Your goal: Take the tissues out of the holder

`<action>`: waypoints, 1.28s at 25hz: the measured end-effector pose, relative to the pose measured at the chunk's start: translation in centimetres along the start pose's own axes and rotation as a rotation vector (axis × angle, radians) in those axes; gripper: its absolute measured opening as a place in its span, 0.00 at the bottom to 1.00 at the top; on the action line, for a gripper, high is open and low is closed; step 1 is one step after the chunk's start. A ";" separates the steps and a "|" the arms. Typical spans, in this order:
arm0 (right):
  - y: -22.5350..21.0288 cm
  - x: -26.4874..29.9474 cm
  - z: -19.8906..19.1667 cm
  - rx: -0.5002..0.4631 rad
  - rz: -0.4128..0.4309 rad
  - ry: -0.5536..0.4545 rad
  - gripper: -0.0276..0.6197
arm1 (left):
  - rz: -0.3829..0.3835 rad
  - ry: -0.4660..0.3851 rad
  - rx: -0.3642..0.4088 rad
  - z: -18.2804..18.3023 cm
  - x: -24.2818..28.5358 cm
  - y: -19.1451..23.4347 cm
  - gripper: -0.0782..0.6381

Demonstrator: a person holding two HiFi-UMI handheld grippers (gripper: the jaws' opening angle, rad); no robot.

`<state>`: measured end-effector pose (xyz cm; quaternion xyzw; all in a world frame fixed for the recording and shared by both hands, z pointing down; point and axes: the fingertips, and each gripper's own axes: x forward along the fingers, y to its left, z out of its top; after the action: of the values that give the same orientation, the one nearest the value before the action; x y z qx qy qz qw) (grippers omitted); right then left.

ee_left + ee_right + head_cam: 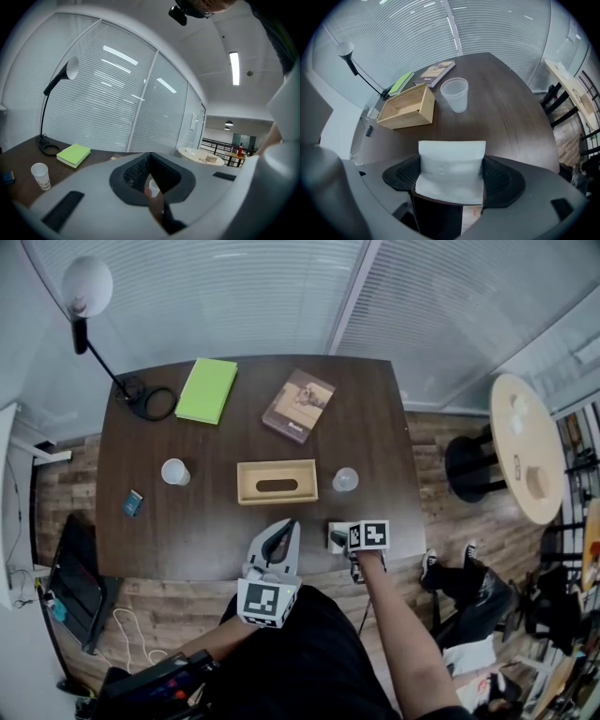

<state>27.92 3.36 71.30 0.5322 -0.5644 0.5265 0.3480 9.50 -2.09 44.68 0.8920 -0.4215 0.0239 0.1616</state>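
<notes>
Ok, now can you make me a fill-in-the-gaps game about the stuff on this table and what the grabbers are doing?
1. The right gripper is shut on a white pack of ____.
2. The wooden holder sits on the table between two ____.
3. The notebook lying near the lamp is coloured ____.

Missing words: tissues; cups; green.

A dark wooden table (187,531) stands on plank flooring (441,442) before white window blinds (234,296), a pale round table (520,442) nearby.
</notes>
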 end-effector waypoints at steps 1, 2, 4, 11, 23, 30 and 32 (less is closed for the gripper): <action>0.0 0.0 0.1 0.001 -0.008 -0.001 0.69 | -0.007 -0.004 0.004 0.2 0.2 0.1 0.11; -0.1 0.0 0.2 0.005 -0.015 -0.002 0.69 | -0.016 -0.004 -0.005 0.3 0.5 0.2 0.11; -0.2 0.1 0.3 0.024 -0.021 -0.005 0.69 | -0.038 0.002 -0.037 0.3 1.0 0.3 0.11; -1.6 0.0 0.4 0.025 -0.052 0.010 0.69 | -0.055 0.009 -0.053 0.0 2.3 0.6 0.11; -6.8 -0.1 1.5 -0.090 -0.062 0.036 0.69 | 0.086 -0.068 0.026 1.7 4.5 -2.3 0.11; -11.5 -0.5 2.7 -0.135 -0.047 0.048 0.69 | 0.176 -0.070 -0.002 0.5 6.2 -5.4 0.11; -12.9 -0.5 2.8 -0.138 -0.053 0.043 0.69 | 0.196 -0.070 0.003 0.1 6.5 -6.3 0.11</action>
<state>41.01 2.30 73.12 0.5103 -0.5773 0.4883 0.4096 18.50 -3.25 44.04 0.8470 -0.5121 0.0090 0.1420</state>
